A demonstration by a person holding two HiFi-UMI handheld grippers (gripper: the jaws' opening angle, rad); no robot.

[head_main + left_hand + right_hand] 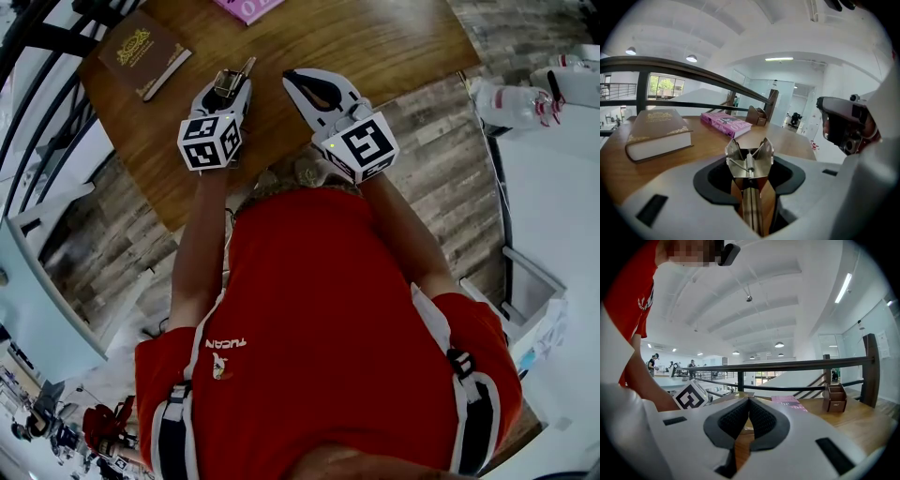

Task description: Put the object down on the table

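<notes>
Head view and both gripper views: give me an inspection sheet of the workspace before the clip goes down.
Surface: wooden table, bare wood ahead of the grippers.
Job's things: metal clip, held between the left jaws, apparently not yet resting on the tabletop.
Clutter: brown book at the left edge, pink book at the far edge, small wooden box further along the table.
Grippers: left gripper shut on the clip; right gripper shut, nothing between its jaws.
Cables: nothing seen.
Surroundings: dark railing behind the table; plastic bottle on a white surface to the right; plank floor.
</notes>
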